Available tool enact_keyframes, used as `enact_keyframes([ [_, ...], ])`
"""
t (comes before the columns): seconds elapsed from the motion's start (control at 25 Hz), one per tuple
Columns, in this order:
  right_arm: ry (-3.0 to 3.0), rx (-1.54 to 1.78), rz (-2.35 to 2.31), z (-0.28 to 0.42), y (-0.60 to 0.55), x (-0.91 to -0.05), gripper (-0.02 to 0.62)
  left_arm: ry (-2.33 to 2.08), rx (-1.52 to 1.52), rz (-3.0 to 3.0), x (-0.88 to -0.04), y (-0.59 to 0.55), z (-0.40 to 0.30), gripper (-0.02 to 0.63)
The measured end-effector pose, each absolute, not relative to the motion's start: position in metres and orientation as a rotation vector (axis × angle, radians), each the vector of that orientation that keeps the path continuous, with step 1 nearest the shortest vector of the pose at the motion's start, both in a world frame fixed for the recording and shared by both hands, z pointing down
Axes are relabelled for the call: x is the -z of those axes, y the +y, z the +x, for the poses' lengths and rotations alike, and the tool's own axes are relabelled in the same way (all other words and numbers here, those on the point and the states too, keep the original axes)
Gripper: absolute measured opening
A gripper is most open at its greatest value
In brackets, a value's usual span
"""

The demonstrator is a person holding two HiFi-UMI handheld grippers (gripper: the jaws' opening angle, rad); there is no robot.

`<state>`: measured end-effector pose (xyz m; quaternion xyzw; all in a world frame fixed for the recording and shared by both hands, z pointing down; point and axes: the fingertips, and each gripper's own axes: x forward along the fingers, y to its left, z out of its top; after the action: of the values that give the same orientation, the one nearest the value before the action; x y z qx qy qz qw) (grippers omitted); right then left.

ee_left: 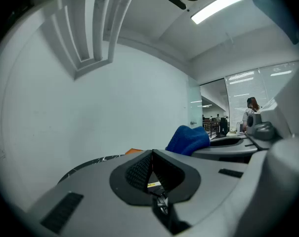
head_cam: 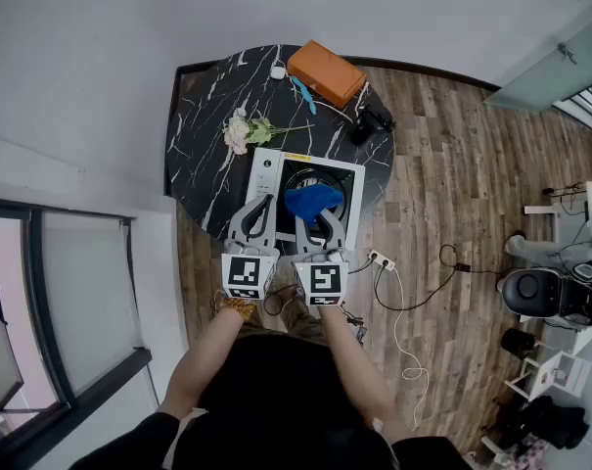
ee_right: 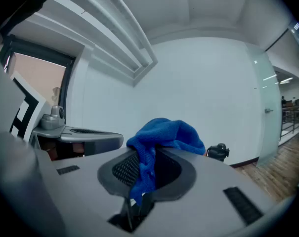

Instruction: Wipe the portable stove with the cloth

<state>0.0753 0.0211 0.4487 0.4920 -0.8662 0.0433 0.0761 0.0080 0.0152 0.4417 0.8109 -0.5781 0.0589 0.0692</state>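
My left gripper [ee_left: 151, 163] is clenched with nothing in it: in its own view the two ribbed pads meet along a thin seam. My right gripper [ee_right: 143, 168] is grasping the blue cloth [ee_right: 165, 134], with a fold pinched between the pads and the rest bunched up over the jaw tips. From the head view both grippers sit side by side and close together, pointing away from me over the near edge of the white portable stove [head_cam: 264, 176]. The left one lies over the stove's left panel and the right one over its dark round burner well. The cloth hangs as a wad above that well; I cannot tell whether it touches the stove surface. The stove stands on a round black marbled worktop [head_cam: 200, 135], near its front edge. Behind it lie a small bunch of pale flowers [head_cam: 242, 130], an orange box [head_cam: 325, 72] and a black object [head_cam: 372, 122] at the right rim. On the wooden floor [head_cam: 452, 194] to my right lies a white power strip [head_cam: 381, 259] with its cable.
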Motion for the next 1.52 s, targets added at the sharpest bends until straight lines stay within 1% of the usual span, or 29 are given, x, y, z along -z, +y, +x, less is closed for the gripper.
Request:
enact_keyframes([
  [0.32,-2.534,-0.242,1.443,0.05,0.006,-0.478,0.055,-1.643,-0.202,2.411,-0.472,0.009,-0.025,0.008],
  [0.44,-2.494,-0.212,1.413,0.04,-0.01,-0.496,0.057,-1.584,-0.227,2.387,-0.493,0.008,-0.034,0.008],
  [0.68,-2.363,-0.111,1.209,0.004,-0.061,-0.549,0.055,-1.472,-0.347,2.341,-0.549,0.01,-0.058,0.009],
  [0.88,-2.256,-0.207,1.054,-0.026,-0.096,-0.59,0.054,-1.377,-0.414,2.338,-0.591,0.024,-0.079,0.01],
  [0.96,-2.215,-0.246,1.0,-0.039,-0.109,-0.607,0.054,-1.347,-0.43,2.317,-0.609,0.031,-0.088,0.035],
  [1.12,-2.13,-0.304,0.915,-0.06,-0.131,-0.64,0.054,-1.276,-0.433,2.275,-0.635,0.052,-0.092,0.061],
  [1.28,-2.086,-0.404,0.861,-0.072,-0.142,-0.66,0.051,-1.167,-0.469,2.279,-0.663,0.068,-0.081,0.131],
  [1.36,-2.098,-0.396,0.845,-0.076,-0.143,-0.662,0.049,-1.109,-0.483,2.311,-0.67,0.071,-0.075,0.155],
  [1.52,-2.12,-0.418,0.85,-0.074,-0.134,-0.663,0.046,-1.05,-0.525,2.369,-0.669,0.069,-0.074,0.174],
])
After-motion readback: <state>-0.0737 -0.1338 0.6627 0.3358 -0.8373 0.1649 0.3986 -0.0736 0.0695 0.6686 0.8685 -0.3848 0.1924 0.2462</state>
